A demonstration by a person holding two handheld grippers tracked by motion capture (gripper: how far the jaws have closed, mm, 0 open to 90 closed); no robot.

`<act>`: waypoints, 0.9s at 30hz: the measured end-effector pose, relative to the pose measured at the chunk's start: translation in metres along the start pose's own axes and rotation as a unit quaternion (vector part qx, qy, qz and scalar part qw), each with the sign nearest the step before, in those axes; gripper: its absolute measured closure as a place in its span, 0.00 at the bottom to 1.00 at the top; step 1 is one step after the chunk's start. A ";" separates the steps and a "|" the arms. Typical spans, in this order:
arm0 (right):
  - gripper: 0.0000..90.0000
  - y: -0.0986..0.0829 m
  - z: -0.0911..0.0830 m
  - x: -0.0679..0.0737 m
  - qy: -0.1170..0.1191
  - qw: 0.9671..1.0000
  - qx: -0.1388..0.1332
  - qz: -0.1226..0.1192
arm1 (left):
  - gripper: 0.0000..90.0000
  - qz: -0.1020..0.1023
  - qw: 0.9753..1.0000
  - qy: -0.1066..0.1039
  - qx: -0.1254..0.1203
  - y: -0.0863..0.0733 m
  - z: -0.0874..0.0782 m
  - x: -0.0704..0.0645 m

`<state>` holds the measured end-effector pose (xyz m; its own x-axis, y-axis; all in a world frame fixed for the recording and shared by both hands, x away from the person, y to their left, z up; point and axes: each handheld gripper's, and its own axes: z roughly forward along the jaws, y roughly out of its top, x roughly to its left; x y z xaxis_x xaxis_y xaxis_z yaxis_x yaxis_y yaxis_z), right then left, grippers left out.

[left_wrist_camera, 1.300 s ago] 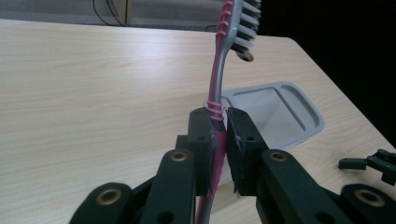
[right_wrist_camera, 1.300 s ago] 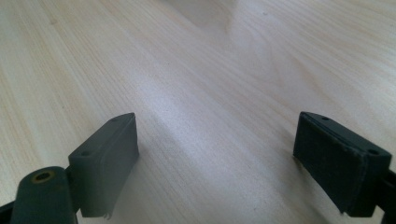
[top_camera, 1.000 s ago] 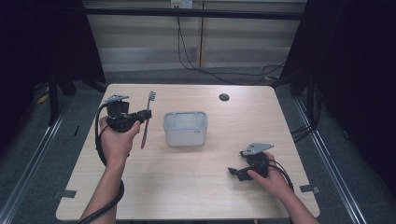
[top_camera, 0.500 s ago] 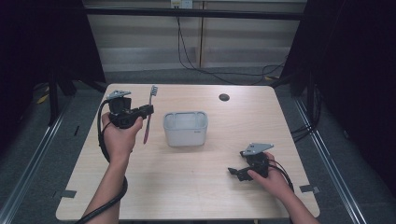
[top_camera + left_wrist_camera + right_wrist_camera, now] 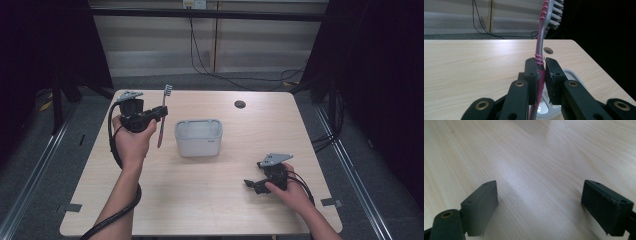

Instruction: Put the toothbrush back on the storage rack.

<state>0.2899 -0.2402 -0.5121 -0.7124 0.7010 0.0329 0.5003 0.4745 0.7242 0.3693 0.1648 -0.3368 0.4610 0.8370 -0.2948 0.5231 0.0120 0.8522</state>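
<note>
The left gripper [image 5: 159,113], clamping the toothbrush [image 5: 163,114], has lifted it left of the tub [image 5: 198,137]; the right gripper [image 5: 252,184] rests open.

The table [image 5: 210,200] is mostly bare wood. One grey tub [image 5: 198,137] sits near the middle, and its walls block any low path across the centre. The left gripper [image 5: 161,114] holds a toothbrush [image 5: 162,117] up at about 9 o'clock from the tub, just beside it, with a thin gap between. The right gripper [image 5: 250,184] sits low at 4 o'clock from the tub, well apart, with bare wood between its wide jaws. A small dark hole cover [image 5: 240,104] lies flat at 1 o'clock.
</note>
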 end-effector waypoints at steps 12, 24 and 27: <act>0.15 0.000 0.000 0.000 0.000 1.000 -0.001 0.001 | 0.89 -0.001 1.000 -0.003 -0.013 0.010 0.003 -0.005; 0.15 0.000 0.000 0.000 0.000 1.000 0.000 0.001 | 0.90 0.004 1.000 -0.007 -0.021 0.014 0.009 -0.009; 0.15 0.000 0.000 0.000 -0.001 1.000 -0.001 -0.001 | 0.90 0.005 1.000 -0.007 -0.023 0.015 0.011 -0.011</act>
<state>0.2901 -0.2401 -0.5122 -0.7124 0.7011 0.0312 0.4982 0.4739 0.7261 0.3805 0.1499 -0.3255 0.4768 0.8294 -0.2912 0.4849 0.0281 0.8741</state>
